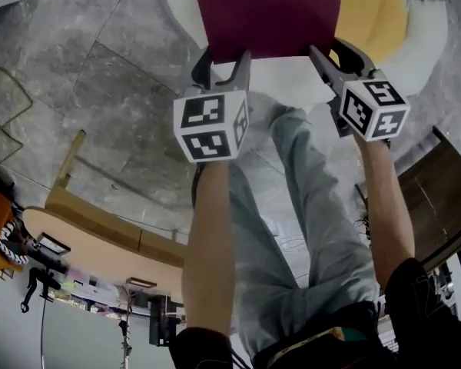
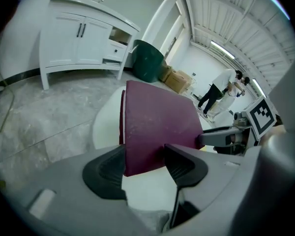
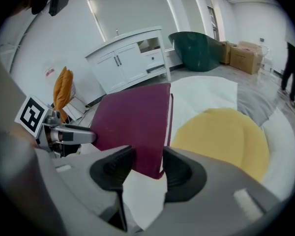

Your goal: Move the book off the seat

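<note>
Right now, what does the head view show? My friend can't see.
The left gripper and right gripper each clamp a near corner of a dark red book over a white seat with a yellow cushion. The person's bare arms fill the lower half.

left hand-held gripper [image 1: 223,60], right hand-held gripper [image 1: 336,52]: grey, black-white marker cubes [image 1: 211,125] | trousers [image 1: 307,229]: pale grey | sleeves [image 1: 426,306]: dark

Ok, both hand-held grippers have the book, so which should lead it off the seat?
Left, probably. The left hand-held gripper and the right hand-held gripper each clamp a near corner of the book, but floor lies on the left, while the right one hangs over the yellow cushion.
</note>
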`<state>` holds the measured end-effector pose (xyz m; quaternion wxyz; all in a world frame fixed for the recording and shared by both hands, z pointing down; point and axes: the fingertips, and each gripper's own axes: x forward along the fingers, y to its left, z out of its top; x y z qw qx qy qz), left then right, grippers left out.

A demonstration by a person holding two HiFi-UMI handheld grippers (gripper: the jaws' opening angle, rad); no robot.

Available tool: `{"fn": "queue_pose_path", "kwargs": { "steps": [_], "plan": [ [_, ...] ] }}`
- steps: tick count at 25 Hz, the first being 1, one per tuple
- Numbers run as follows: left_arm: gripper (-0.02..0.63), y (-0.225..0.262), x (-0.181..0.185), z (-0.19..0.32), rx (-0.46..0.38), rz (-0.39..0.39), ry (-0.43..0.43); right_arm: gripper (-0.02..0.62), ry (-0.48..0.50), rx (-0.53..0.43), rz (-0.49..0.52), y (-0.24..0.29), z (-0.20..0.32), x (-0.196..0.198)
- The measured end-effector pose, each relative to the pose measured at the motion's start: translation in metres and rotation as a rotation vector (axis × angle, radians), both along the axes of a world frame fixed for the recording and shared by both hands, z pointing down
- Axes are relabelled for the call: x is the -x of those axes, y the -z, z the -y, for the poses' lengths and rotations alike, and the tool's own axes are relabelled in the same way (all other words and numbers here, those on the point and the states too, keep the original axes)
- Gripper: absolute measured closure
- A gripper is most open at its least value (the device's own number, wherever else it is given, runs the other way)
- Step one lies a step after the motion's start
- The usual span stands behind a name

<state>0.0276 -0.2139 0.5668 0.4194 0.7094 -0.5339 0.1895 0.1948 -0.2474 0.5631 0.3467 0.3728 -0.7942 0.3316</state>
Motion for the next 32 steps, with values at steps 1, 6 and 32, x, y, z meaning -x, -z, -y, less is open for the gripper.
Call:
{"fn": "queue_pose_path", "kwargs": {
  "steps": [1, 6, 32],
  "plan": [
    [0.376, 0.004, 0.017, -0.012, 0.001, 0.006, 0.029, 0.408, 0.035, -0.002, 0.006, 0.004, -0.006, 0.018],
    [0.377, 0.030, 0.100, -0.077, -0.001, 0.048, 0.199, 0.408, 0.235, -0.018, 0.062, 0.025, -0.040, 0.112],
    [0.377, 0.179, 0.400, -0.476, -0.125, 0.103, 1.048, 0.416, 1.048, -0.138, 0.177, 0.186, -0.344, 0.517]
  ]
}}
